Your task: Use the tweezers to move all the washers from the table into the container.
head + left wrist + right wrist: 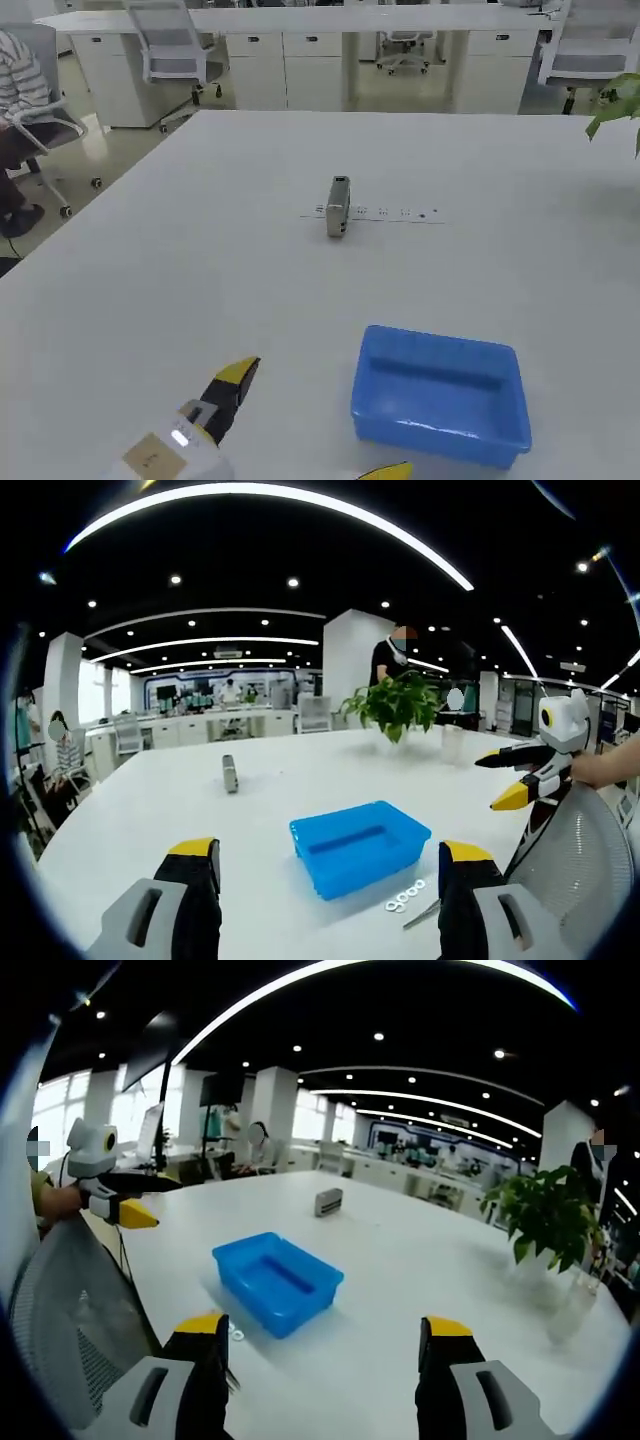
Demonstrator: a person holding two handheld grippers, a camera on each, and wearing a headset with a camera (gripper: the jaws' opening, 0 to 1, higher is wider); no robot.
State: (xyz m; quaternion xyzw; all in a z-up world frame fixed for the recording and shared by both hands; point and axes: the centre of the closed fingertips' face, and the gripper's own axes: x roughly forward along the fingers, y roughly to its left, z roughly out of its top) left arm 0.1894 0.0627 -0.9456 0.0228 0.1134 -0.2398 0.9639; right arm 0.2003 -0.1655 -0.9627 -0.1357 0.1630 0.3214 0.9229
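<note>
Low right in the left gripper view, small silver washers [405, 895] and thin metal tweezers [424, 913] lie beside the blue plastic container [358, 845]; the left hand-held gripper [330, 850] and right hand-held gripper [320, 1322], both open, could clumsily scatter them.

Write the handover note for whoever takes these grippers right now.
Left gripper: jaws open, holding nothing.
Right gripper: jaws open, holding nothing.
Washers: in a short row on the table, by the near side of the blue container. The tweezers lie beside them.
Done: nothing yet; no washer seen in the container.
Left: pick up the tweezers and move every washer in.
</note>
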